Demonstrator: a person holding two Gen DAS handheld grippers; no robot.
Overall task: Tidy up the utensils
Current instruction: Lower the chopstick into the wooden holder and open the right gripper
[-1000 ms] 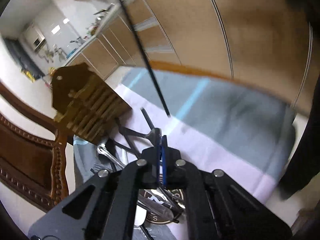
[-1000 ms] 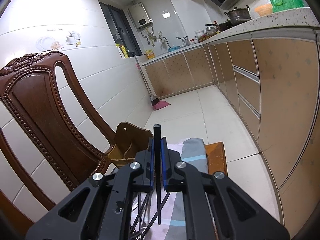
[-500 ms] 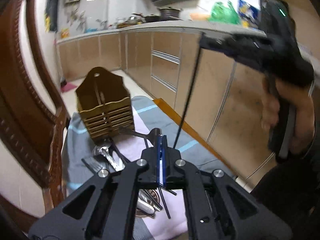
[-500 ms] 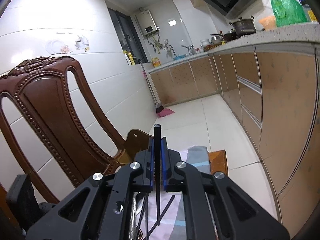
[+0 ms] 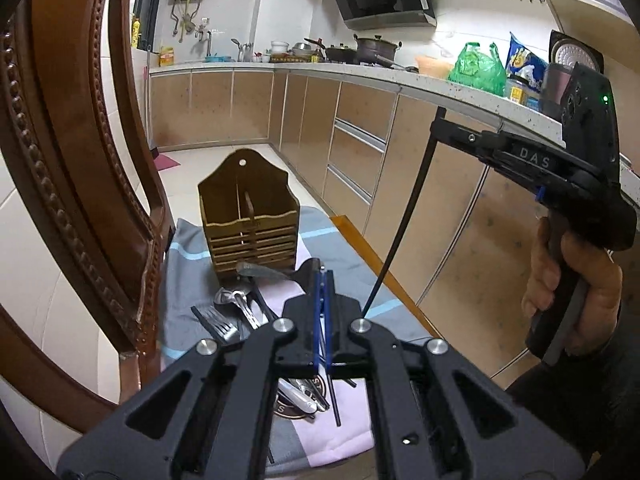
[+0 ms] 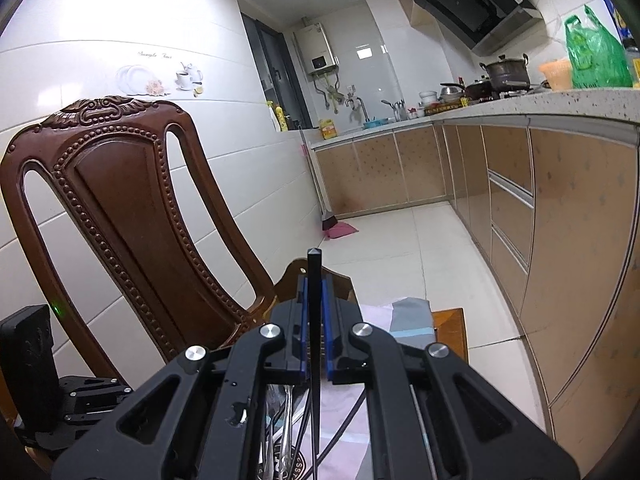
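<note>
Kitchen floor-level setup: striped cloth [image 5: 344,252] over a low wooden table [image 5: 352,226], carved chair [image 5: 80,160] beside it. Right gripper [image 6: 315,308] clamped on one black chopstick [image 5: 404,216], held near-vertical, probably for dropping into the slotted wooden caddy [image 5: 250,224]. Left gripper [image 5: 323,280] pinched together, nothing visibly held. Fork [image 5: 218,322], spoons [image 5: 236,298] and other chopsticks lie loose before the caddy

Utensil caddy [image 5: 249,224] stands on the cloth [image 5: 188,264] at the surface's far end. Forks and spoons [image 5: 240,312] lie heaped on the cloth before it. Chair [image 5: 80,184] stands along the surface's left edge; cabinets [image 5: 360,152] run beyond the right edge.
</note>
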